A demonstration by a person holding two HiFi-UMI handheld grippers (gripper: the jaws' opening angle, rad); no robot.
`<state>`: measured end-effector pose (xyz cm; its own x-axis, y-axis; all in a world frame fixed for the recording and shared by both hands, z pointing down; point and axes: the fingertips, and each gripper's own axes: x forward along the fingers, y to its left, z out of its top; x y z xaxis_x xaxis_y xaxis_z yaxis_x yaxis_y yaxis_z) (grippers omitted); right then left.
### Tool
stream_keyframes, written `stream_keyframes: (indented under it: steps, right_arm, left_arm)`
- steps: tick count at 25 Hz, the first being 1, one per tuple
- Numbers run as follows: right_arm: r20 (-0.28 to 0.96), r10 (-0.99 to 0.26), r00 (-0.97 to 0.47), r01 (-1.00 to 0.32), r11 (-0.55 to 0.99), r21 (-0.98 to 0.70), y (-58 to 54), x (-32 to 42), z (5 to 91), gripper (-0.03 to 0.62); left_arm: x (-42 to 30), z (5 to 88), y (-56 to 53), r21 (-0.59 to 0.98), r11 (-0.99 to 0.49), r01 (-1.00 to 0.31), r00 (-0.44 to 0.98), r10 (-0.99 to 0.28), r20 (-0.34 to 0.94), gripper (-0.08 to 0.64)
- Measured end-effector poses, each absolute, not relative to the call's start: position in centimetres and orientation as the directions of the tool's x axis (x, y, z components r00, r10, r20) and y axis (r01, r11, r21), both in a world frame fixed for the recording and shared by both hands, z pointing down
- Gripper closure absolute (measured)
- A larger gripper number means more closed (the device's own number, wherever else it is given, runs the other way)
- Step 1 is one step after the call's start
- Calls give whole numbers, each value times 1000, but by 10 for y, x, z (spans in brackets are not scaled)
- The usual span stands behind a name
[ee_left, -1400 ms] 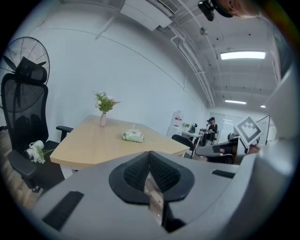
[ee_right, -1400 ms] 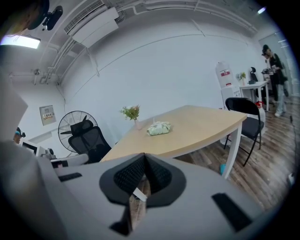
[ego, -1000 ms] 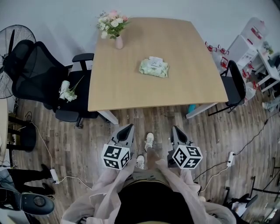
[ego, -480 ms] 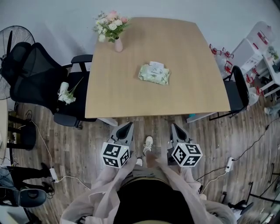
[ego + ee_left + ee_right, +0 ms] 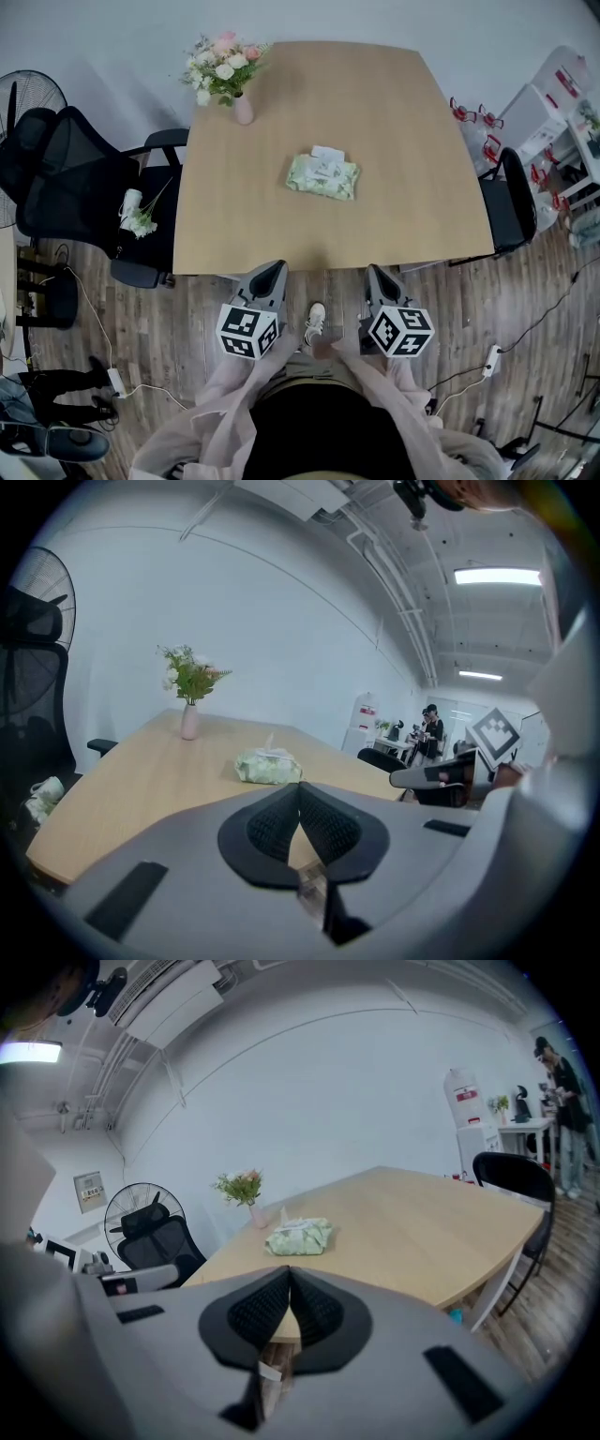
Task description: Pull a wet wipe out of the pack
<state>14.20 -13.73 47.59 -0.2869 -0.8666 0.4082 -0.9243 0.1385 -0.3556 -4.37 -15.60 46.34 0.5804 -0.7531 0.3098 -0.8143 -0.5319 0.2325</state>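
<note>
Your wooden table (image 5: 394, 141) carries two things: green wipe pack (image 5: 322, 176) near its middle, pink flower vase (image 5: 243, 110) at your far-left corner, well apart.

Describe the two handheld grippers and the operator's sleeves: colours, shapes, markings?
The left gripper and right gripper have matching grey bodies tapering to a point, with black ribbed pads lining the jaws. Each has a white cube with black square markers at the rear. No cables show. The sleeves are loose and pale pink-beige.
</note>
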Motion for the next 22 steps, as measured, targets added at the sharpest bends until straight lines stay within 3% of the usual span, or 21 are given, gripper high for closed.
stream_keyframes:
  steps: [22]
  right_arm:
    - [398,-849,-348,-907,197,-372,-202,169,481,580]
  left_arm:
    - [-17,464,-210,215,-480,-850,526,-791,314,548]
